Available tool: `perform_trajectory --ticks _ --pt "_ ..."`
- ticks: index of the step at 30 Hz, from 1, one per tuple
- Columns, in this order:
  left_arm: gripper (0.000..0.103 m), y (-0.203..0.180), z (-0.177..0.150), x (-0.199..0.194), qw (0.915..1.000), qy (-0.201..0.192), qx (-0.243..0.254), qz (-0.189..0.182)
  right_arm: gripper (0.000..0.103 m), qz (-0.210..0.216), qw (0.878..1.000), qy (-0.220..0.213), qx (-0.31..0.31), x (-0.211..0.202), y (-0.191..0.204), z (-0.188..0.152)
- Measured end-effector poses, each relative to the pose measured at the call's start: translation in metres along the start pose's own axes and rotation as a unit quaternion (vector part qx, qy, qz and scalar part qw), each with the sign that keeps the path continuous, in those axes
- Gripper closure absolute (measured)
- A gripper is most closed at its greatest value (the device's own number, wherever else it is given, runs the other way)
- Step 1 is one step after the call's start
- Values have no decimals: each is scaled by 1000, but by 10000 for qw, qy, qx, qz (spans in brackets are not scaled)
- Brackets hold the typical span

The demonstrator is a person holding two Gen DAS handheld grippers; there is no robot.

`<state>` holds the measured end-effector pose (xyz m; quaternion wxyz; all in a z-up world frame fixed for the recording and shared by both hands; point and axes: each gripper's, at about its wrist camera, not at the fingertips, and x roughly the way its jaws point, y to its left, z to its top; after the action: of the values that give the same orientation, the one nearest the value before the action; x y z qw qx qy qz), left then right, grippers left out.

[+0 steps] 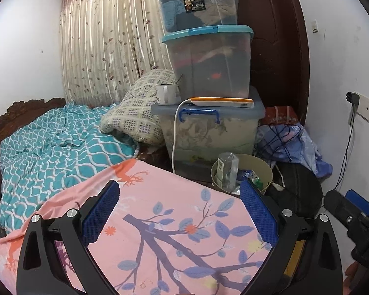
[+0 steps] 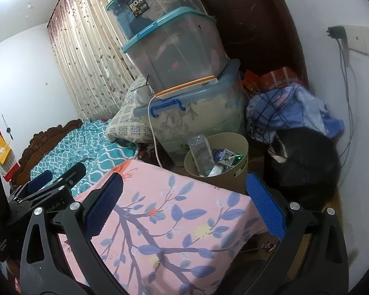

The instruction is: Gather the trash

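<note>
A beige round trash bin (image 1: 264, 169) (image 2: 236, 147) stands on the floor past the corner of the bed. Inside it a clear plastic bottle (image 1: 227, 169) (image 2: 201, 153) stands upright among crumpled wrappers (image 2: 223, 158). My left gripper (image 1: 178, 211) hovers open over the pink floral sheet (image 1: 172, 233), with nothing between its blue pads. My right gripper (image 2: 184, 206) is open too, above the same sheet (image 2: 164, 221) and nearer the bin. The right gripper also shows at the right edge of the left wrist view (image 1: 356, 213), and the left gripper at the left of the right wrist view (image 2: 51, 184).
Stacked clear storage boxes (image 1: 206, 56) (image 2: 174, 49) rise behind the bin, with a white mug (image 1: 166, 94) and an orange-edged device (image 1: 223, 102) on the lowest lid. A black bag (image 2: 305, 162) and blue cloth pile (image 2: 290, 108) lie right of the bin. A small wrapper (image 2: 268, 245) lies on the floor.
</note>
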<state>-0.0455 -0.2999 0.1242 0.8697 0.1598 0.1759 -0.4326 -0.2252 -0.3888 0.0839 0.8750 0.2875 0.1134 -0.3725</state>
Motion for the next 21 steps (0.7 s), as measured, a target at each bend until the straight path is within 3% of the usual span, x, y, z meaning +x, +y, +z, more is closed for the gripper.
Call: perform_trajectory --ticks 21 --pt "9 -6 -6 8 9996 166 215 -22 4 20 9997 140 175 12 -5 -5"
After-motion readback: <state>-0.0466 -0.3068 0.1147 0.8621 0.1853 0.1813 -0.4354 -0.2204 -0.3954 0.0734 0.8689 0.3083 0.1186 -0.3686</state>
